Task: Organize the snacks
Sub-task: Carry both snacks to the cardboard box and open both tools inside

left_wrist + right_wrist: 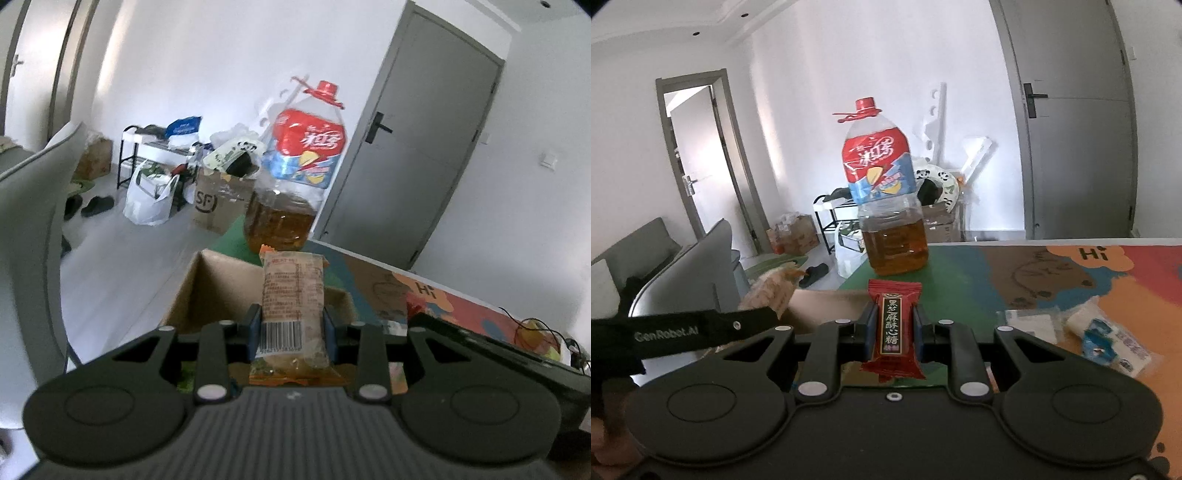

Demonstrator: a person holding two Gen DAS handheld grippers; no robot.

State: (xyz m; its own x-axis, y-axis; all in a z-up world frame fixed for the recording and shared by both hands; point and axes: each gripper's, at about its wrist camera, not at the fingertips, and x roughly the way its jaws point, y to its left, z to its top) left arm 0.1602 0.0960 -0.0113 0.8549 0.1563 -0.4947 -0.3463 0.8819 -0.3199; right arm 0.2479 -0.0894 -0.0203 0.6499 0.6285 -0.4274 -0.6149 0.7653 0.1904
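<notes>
My left gripper (292,325) is shut on a clear orange-edged snack packet (291,295) with a barcode, held upright above an open cardboard box (218,291). My right gripper (894,325) is shut on a red candy wrapper (893,328) with Chinese writing, held over the table just right of the same box (820,302). In the right wrist view the left gripper's side (683,332) shows at the left with its packet (772,288) sticking up.
A large oil bottle (886,206) with a red cap stands on the colourful table mat (1015,277) beyond the box. White and blue snack packets (1108,339) lie on the mat at the right. A grey chair (33,221) stands left of the table.
</notes>
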